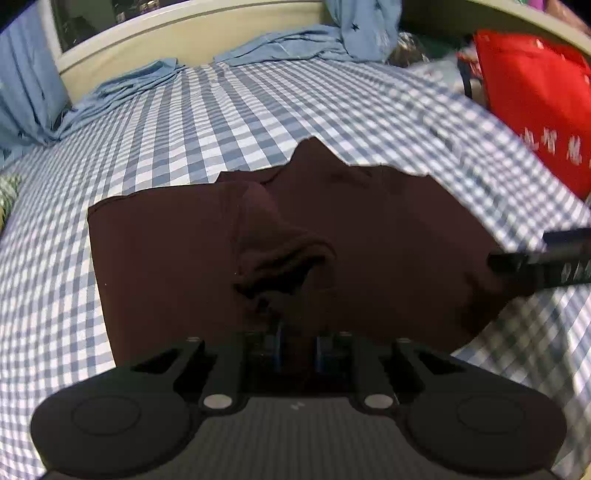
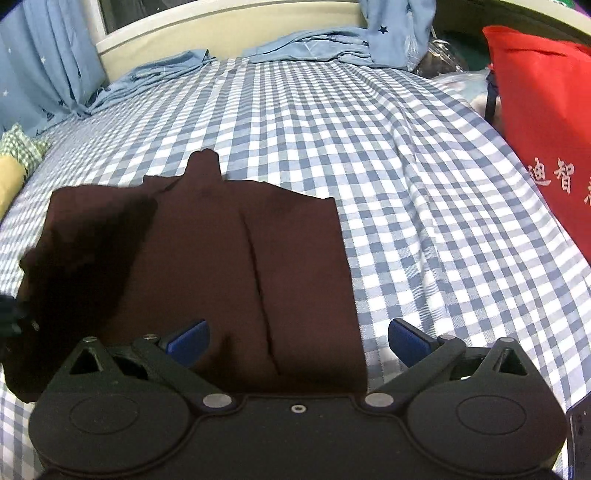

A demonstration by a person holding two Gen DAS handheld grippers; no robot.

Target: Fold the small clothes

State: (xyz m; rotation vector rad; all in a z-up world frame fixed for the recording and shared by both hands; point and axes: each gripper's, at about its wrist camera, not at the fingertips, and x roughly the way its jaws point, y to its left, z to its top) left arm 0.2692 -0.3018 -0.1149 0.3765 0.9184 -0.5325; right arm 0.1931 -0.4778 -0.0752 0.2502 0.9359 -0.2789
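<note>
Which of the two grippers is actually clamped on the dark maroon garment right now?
The left gripper: its jaws are nearly together with bunched maroon garment between them. The right gripper hangs wide open above the cloth.

Checked bedsheet point(image 2: 369, 155), cream headboard point(image 2: 221, 26), blue curtains point(image 2: 48, 62).

Bedroom: checked bed sheet point(image 2: 332, 122), headboard point(image 2: 221, 26)

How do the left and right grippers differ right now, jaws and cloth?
The left gripper has its jaws nearly together, with a bunched ridge of the dark maroon garment pinched between them; the right gripper has its jaws wide apart and holds nothing. Cloth puckers and lifts at the left gripper, whereas under the right gripper the garment lies flat with one straight crease. Both point down at the same garment on the checked bedsheet.
</note>
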